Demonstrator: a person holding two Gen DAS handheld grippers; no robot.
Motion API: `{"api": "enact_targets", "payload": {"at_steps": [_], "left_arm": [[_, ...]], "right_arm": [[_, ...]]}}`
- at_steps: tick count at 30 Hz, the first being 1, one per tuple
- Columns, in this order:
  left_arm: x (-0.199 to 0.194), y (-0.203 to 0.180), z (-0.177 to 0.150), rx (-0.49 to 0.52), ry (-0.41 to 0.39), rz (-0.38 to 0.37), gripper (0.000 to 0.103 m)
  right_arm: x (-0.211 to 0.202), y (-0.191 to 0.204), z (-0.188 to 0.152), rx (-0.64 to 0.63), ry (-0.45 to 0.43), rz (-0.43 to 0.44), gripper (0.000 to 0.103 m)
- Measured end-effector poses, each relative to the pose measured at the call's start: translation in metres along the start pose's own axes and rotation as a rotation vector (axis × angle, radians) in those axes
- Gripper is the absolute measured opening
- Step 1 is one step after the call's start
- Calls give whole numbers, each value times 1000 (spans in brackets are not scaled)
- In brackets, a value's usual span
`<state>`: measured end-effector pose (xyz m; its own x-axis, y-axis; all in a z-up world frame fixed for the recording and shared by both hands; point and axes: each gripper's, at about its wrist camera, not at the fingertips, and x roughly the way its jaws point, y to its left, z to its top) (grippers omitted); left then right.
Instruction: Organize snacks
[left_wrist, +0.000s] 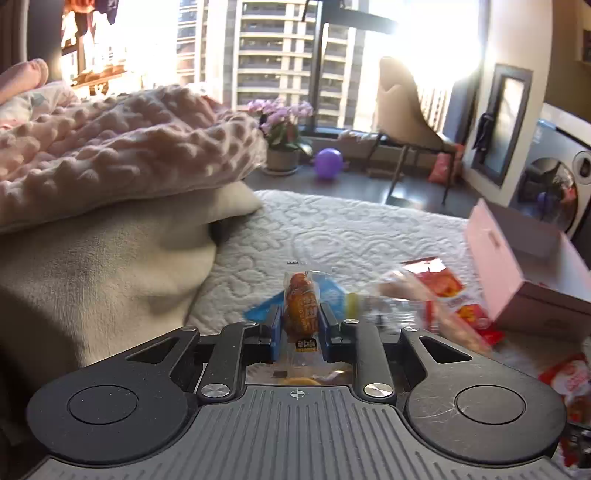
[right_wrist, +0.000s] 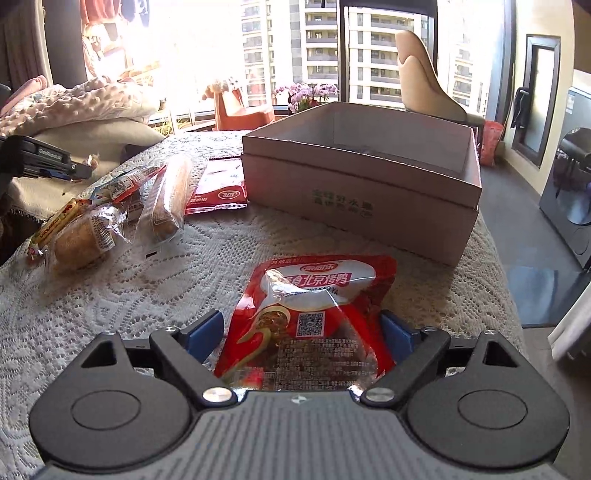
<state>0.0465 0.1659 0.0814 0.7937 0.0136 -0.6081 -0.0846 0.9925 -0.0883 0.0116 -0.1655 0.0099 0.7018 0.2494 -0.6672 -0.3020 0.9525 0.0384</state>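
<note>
Red snack pouch (right_wrist: 306, 325) lies flat on the lace-covered tabletop (right_wrist: 110, 295), between the wide-open jaws of the right hand-held gripper (right_wrist: 303, 332), pads not touching it. Its long axis runs away from the gripper toward the open box (right_wrist: 362, 192) just beyond. Left hand-held gripper (left_wrist: 300, 314) is clamped on a small orange snack packet (left_wrist: 301, 306), off near the left edge.

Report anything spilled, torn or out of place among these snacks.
Nothing spilled or torn. The snack packets lie scattered loose on the lace cover beside the open box, not in it. One red packet lies crumpled between the right gripper's open jaws.
</note>
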Motion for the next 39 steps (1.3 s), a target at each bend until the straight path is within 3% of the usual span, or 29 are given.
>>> {"api": "enact_targets", "payload": {"at_steps": [2,5,10,15,20,28,30,34,39], "left_arm": [[-19,-17,-6,0,-12,-103,25],[-26,-53,-21,36,37,-268,25],[-8,-105,-57,113,137,-390,27],[8,-126,-81,161,178,-379,28],[7,-128,-81,158,181,-397,30],[5,-146,-88,263,183,-397,33],[5,-144,-87,253,180,-384,34],[1,-133,-82,236,158,-281,31],[4,-129,-80,207,179,-324,29]], "right_arm": [[1,2,0,-4,1,-5,90],[2,3,1,-8,4,-11,91],[4,5,1,-10,7,-17,92],[5,5,2,-16,15,-17,95],[9,4,5,-33,43,20,103],[9,6,4,-38,44,23,103],[9,7,3,-39,42,20,103],[8,6,3,-37,40,19,103],[9,7,3,-34,37,16,103]]}}
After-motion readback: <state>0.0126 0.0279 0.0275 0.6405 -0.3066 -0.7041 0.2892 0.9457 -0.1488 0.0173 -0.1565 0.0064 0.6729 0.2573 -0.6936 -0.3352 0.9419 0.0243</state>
